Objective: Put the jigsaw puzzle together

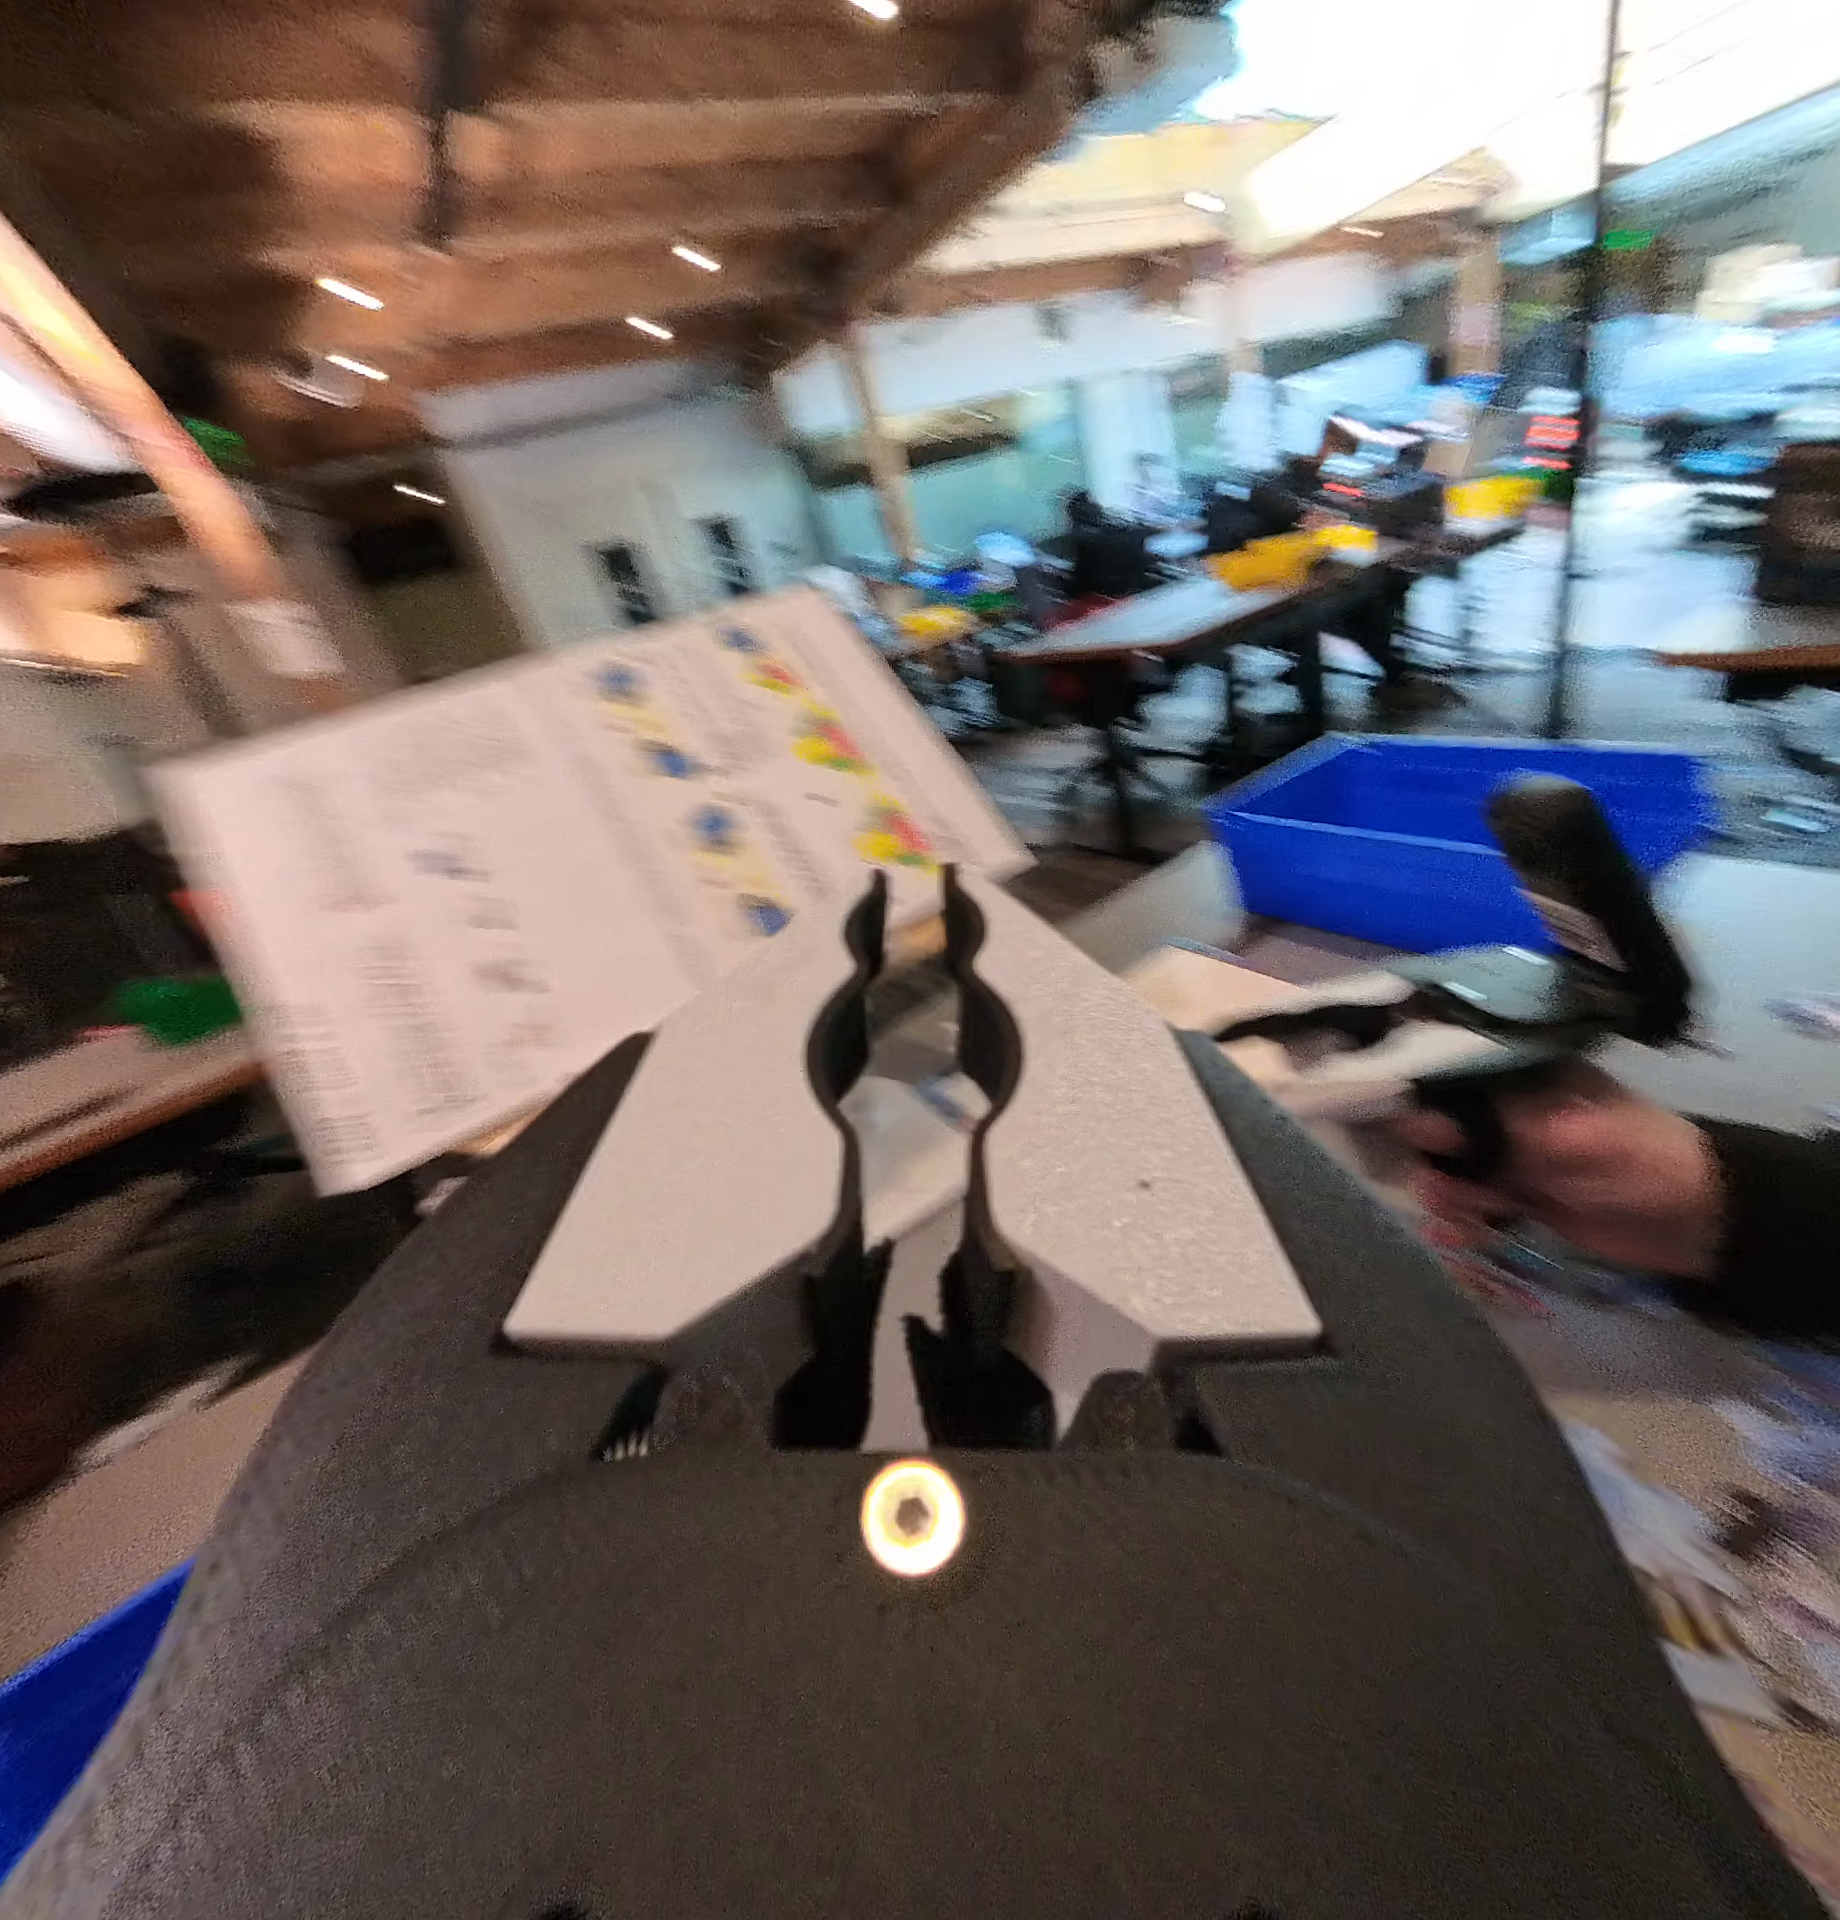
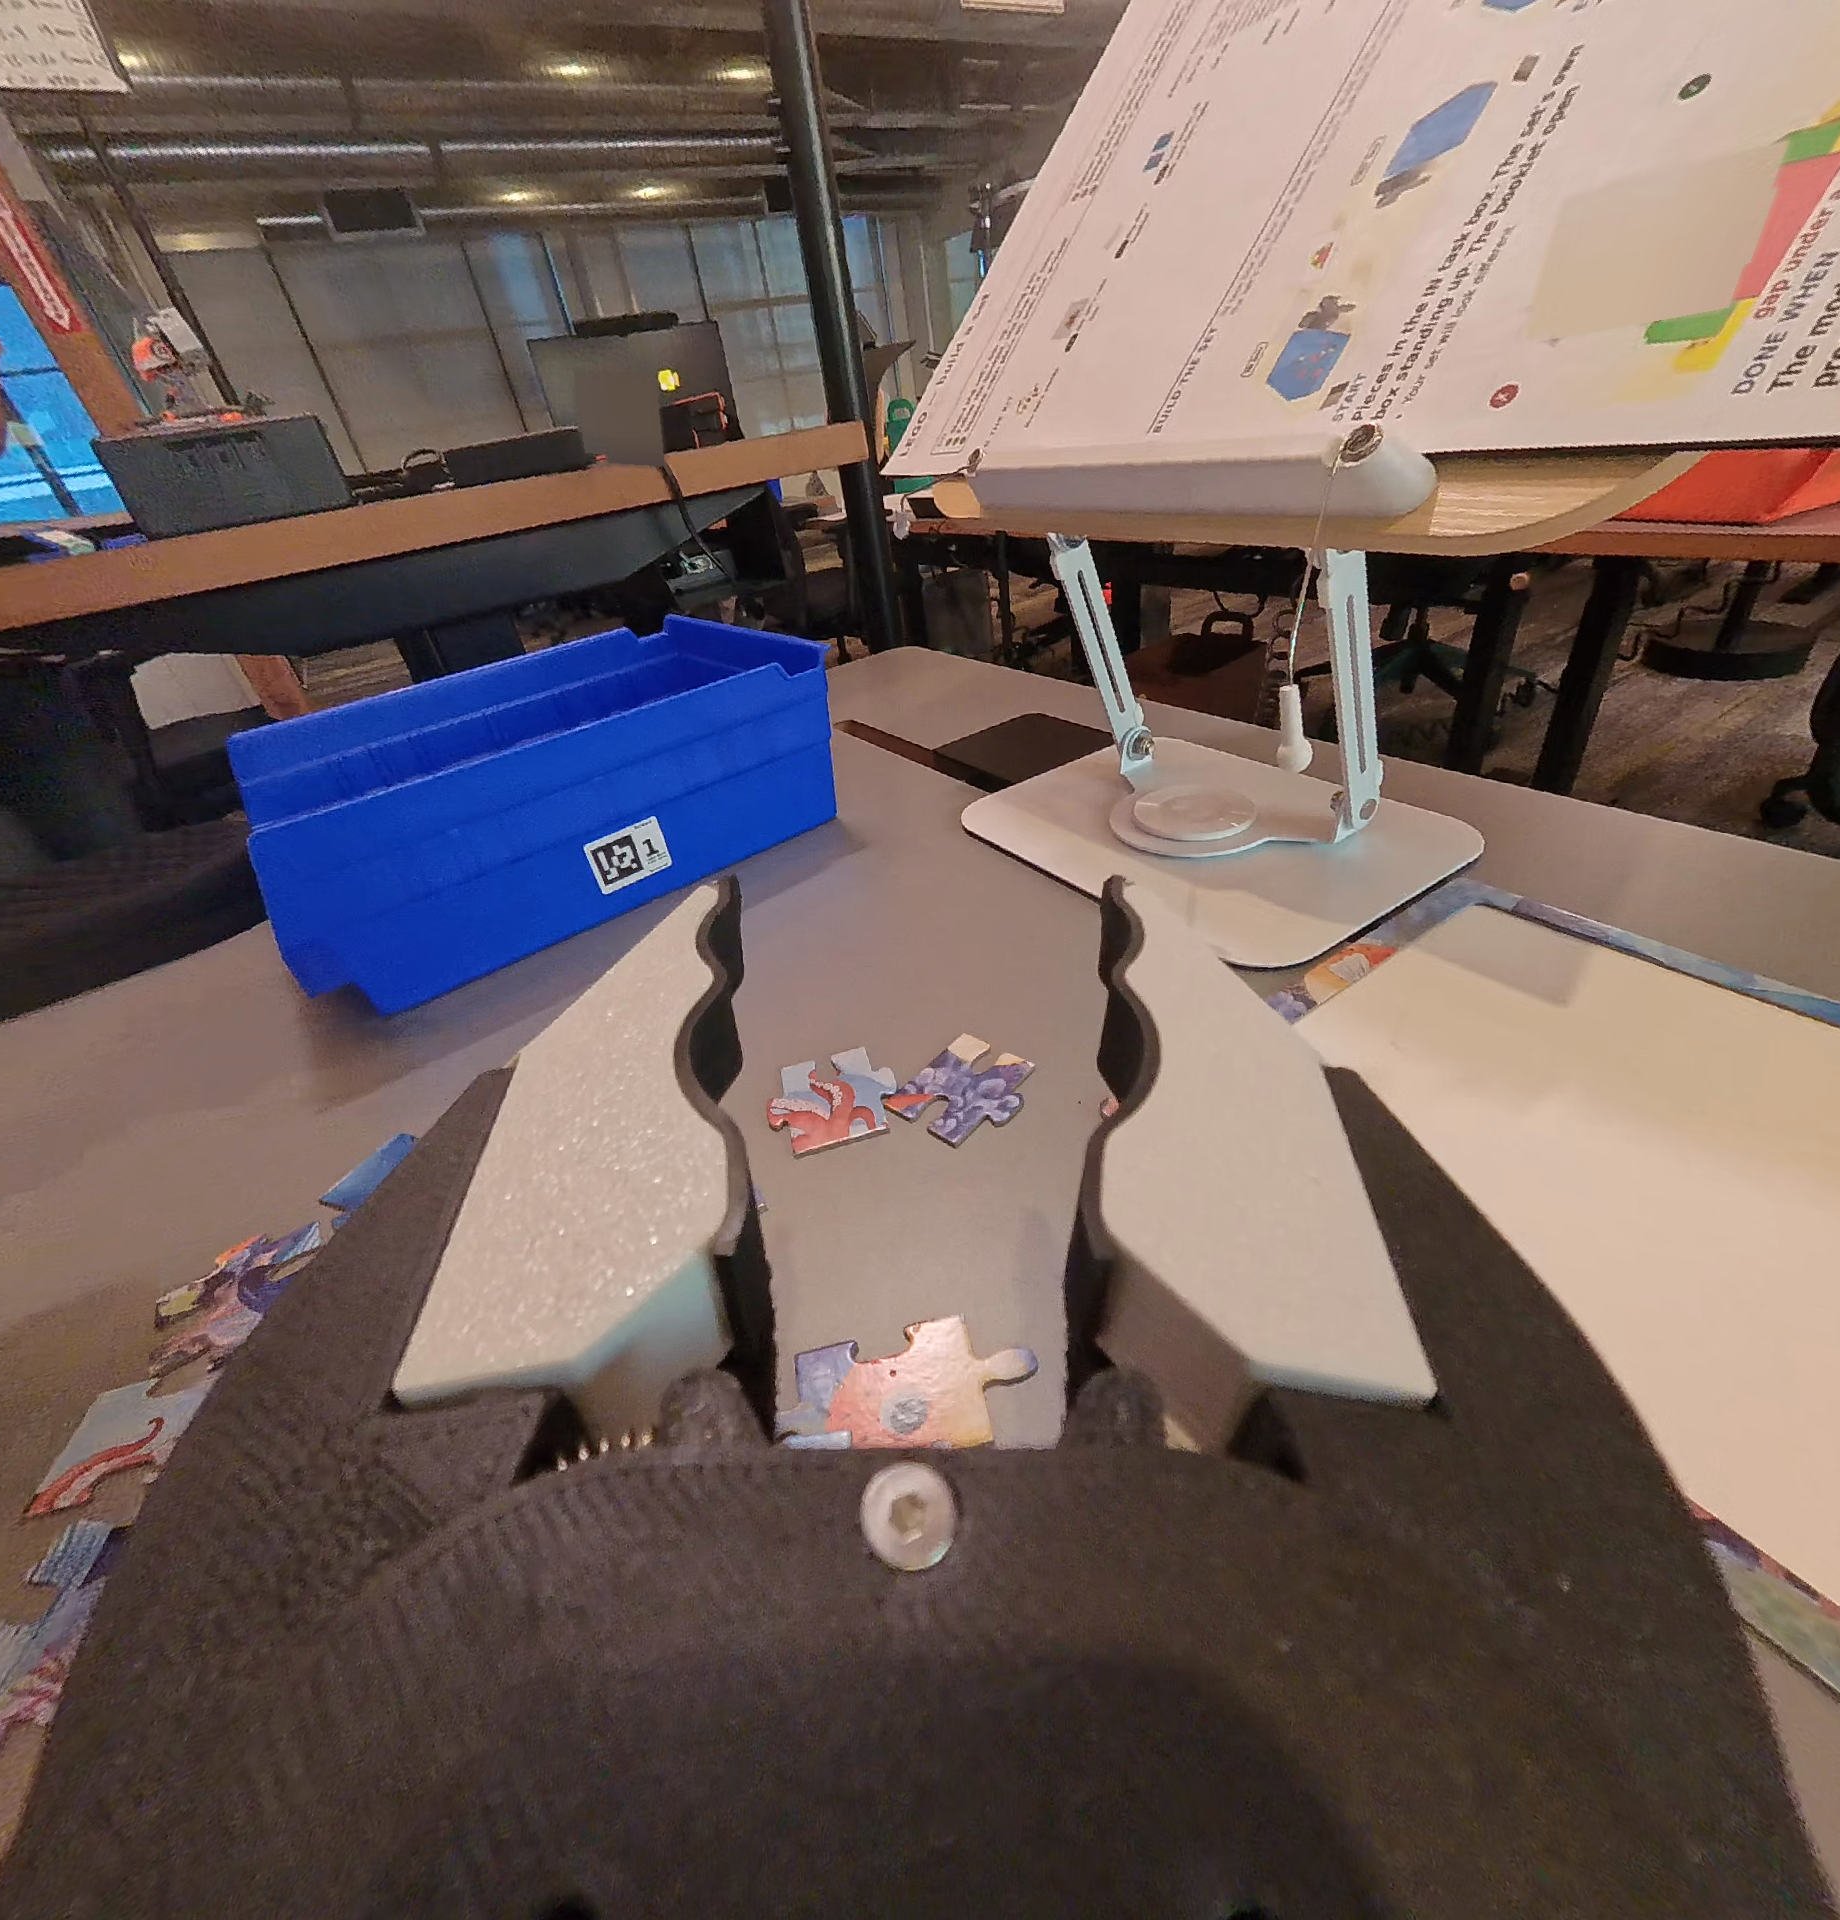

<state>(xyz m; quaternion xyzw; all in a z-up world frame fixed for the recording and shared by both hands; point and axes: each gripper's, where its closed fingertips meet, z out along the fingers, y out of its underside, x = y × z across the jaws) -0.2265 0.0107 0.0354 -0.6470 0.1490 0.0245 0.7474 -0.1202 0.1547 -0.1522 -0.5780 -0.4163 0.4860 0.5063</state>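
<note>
In the right wrist view my right gripper (image 2: 916,904) is open and empty, low over the grey table (image 2: 895,966). Two loose puzzle pieces lie between and beyond its fingers: an orange-and-blue one (image 2: 828,1107) and a purple one (image 2: 963,1086), touching at a corner. A third, orange piece (image 2: 905,1387) lies under the gripper's base. More pieces (image 2: 230,1288) are scattered on the left. The puzzle frame (image 2: 1622,1195), white inside with a colourful border, lies to the right. The left wrist view is blurred; my left gripper (image 1: 916,888) is raised, nearly closed, with nothing visible between its fingers.
A blue bin (image 2: 542,790) stands at the far left of the table. A white stand (image 2: 1228,842) carries a slanted instruction sheet (image 2: 1415,208) at the far right. In the left wrist view a hand (image 1: 1581,1174) holds the other gripper, with the bin (image 1: 1415,831) behind it. Spacing between my two grippers at the tips: around 25 centimeters.
</note>
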